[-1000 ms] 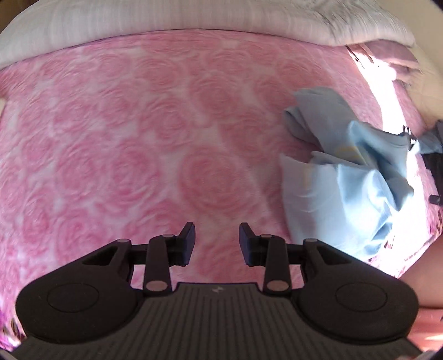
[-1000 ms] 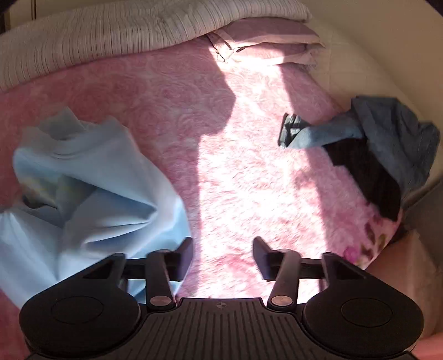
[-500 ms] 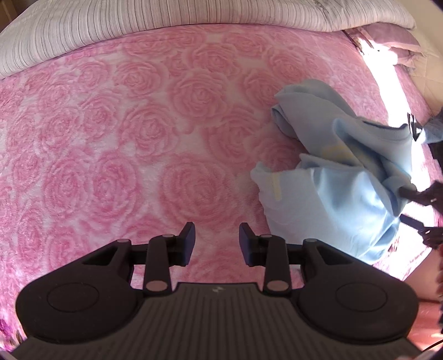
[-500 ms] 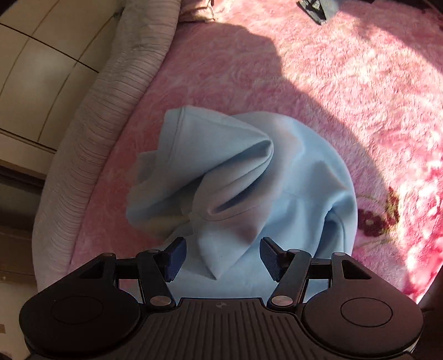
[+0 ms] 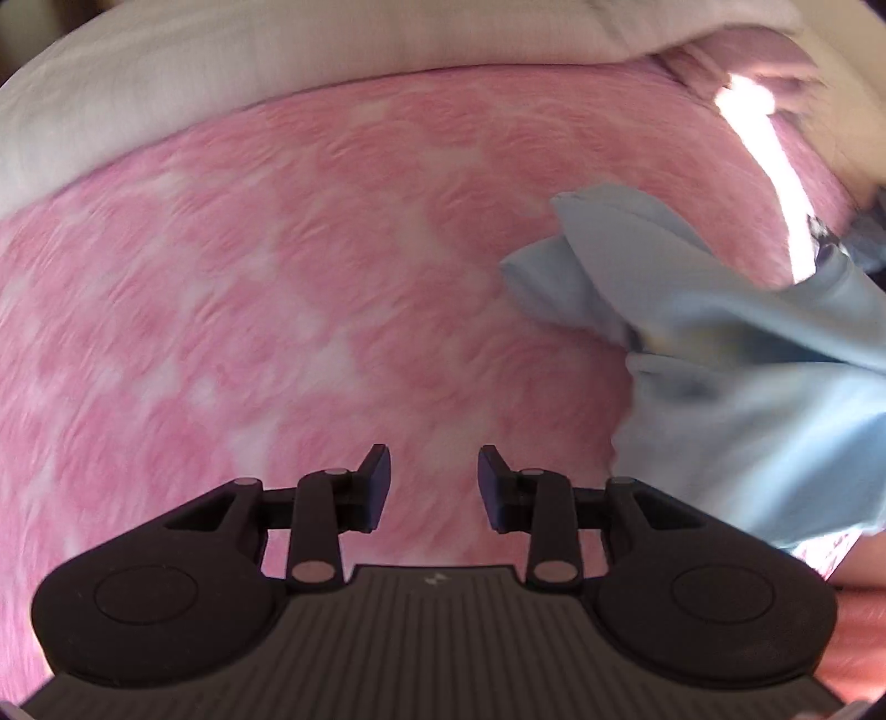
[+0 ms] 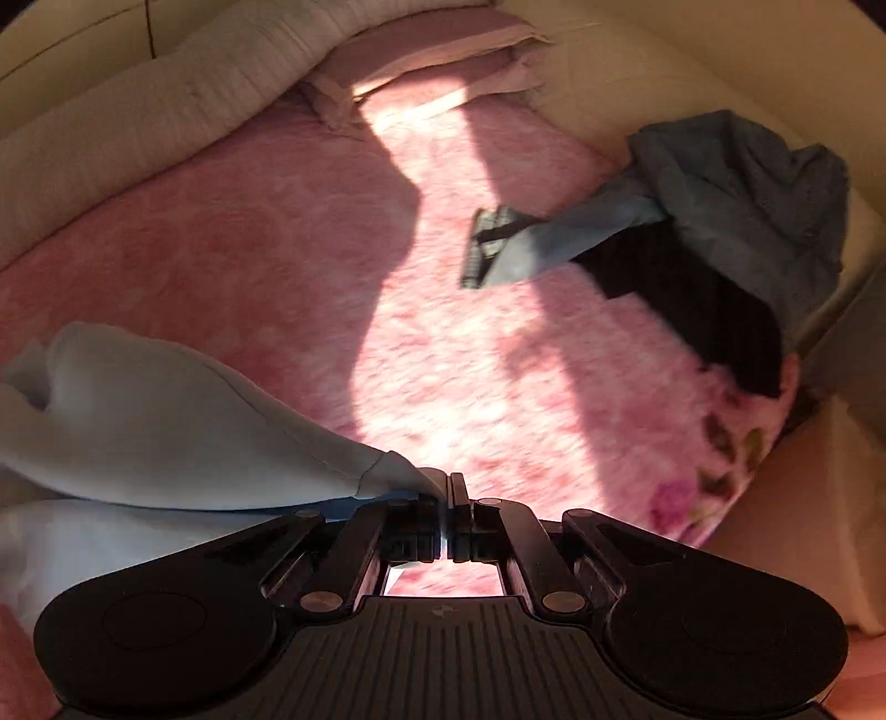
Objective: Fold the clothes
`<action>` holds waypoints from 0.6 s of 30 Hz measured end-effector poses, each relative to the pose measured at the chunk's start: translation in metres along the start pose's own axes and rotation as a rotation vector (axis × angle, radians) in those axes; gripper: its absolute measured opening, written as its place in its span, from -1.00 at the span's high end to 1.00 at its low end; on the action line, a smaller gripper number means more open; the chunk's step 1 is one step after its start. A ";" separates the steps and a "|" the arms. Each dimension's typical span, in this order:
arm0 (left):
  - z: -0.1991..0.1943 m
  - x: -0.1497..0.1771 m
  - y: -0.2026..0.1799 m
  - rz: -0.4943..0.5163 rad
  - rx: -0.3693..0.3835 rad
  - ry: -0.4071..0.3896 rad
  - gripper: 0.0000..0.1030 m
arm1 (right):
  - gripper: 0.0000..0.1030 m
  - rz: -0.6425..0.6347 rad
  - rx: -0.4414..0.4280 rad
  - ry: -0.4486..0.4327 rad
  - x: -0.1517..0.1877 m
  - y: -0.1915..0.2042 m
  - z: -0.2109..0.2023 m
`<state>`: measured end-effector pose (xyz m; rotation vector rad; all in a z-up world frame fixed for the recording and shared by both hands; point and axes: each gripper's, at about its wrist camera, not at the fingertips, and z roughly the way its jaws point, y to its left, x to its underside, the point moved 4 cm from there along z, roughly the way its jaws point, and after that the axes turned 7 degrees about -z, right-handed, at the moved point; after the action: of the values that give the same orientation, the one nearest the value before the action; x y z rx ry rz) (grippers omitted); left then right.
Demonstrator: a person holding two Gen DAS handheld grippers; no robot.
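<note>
a home bedroom: pink rose bedspread [image 5: 277, 288], pillows [image 6: 432, 50], rolled quilt [image 6: 138, 127]

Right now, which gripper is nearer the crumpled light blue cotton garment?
Right. The right gripper has its jaws shut on an edge of the light blue garment; the left gripper hangs open over bare pink bedspread beside it.

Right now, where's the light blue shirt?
The light blue shirt lies crumpled on the pink blanket, low left in the right wrist view, one edge pinched in the right gripper; it's right of the left gripper.
</note>
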<state>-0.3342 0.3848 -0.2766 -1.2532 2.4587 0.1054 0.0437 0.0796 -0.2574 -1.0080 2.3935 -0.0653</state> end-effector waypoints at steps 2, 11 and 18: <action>0.019 -0.015 -0.020 0.078 0.034 -0.014 0.41 | 1.00 -0.037 0.092 -0.002 -0.006 -0.024 0.012; 0.105 -0.096 -0.103 0.249 0.203 -0.009 0.20 | 1.00 0.046 0.286 0.035 -0.022 -0.100 0.067; 0.171 -0.140 -0.150 0.320 0.360 0.096 -0.15 | 1.00 0.035 0.264 0.077 -0.033 -0.093 0.091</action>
<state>-0.0896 0.4418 -0.3687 -0.7260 2.5903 -0.3070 0.1682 0.0490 -0.2969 -0.8534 2.3911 -0.4034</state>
